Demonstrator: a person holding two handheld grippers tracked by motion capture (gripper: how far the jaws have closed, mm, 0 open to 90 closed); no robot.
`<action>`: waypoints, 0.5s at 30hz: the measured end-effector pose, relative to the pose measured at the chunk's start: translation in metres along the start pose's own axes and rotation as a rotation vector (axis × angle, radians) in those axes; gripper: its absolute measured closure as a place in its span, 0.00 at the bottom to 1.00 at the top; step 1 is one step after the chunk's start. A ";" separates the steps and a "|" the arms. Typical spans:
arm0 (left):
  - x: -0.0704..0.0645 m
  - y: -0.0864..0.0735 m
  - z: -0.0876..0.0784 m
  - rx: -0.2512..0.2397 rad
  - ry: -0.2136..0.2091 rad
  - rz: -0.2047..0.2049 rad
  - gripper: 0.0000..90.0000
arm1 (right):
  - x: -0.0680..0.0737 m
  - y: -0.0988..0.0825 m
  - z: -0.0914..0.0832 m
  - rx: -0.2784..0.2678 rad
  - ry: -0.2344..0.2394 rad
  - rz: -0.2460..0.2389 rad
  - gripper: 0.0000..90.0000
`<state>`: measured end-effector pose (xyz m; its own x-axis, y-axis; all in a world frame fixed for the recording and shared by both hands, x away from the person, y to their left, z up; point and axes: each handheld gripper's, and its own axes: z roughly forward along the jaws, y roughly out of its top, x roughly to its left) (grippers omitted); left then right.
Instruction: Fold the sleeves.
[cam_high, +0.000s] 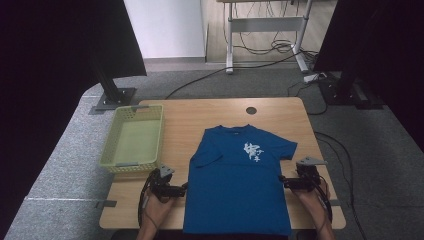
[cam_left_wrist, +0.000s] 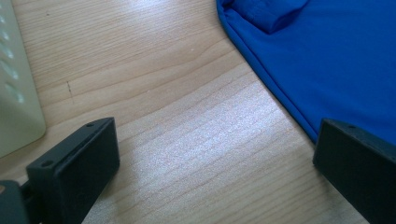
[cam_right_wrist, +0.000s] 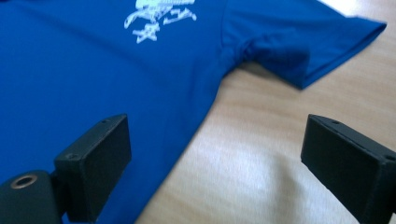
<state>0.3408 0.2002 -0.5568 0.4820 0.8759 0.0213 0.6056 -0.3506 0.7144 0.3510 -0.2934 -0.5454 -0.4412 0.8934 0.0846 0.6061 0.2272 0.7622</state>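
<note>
A blue T-shirt with a white print lies flat, front up, on the wooden table, collar away from me. My left gripper sits at the shirt's left edge, open, its jaws wide apart over bare wood with the shirt's hem just inside the right jaw. At the shirt's right edge is my right gripper, also open, with the shirt's side edge and bare table between its jaws. The shirt's sleeve lies beyond it.
A pale green plastic basket stands on the table's left side, its wall close to the left gripper. A round cable hole is near the far edge. Grey carpet, stands and cables surround the table.
</note>
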 end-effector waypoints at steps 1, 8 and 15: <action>0.000 0.000 0.000 0.000 0.000 0.000 0.01 | 0.000 0.000 0.000 0.000 0.000 0.000 0.10; 0.000 0.000 0.000 0.000 0.000 0.000 0.01 | -0.002 0.012 0.006 -0.018 -0.010 0.002 0.14; 0.000 0.000 0.000 0.000 0.004 -0.004 0.01 | -0.003 0.025 0.017 -0.029 -0.026 0.003 0.23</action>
<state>0.3407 0.2004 -0.5568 0.4774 0.8784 0.0212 0.6073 -0.3473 0.7145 0.3786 -0.2845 -0.5374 -0.4217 0.9040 0.0709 0.5882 0.2132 0.7801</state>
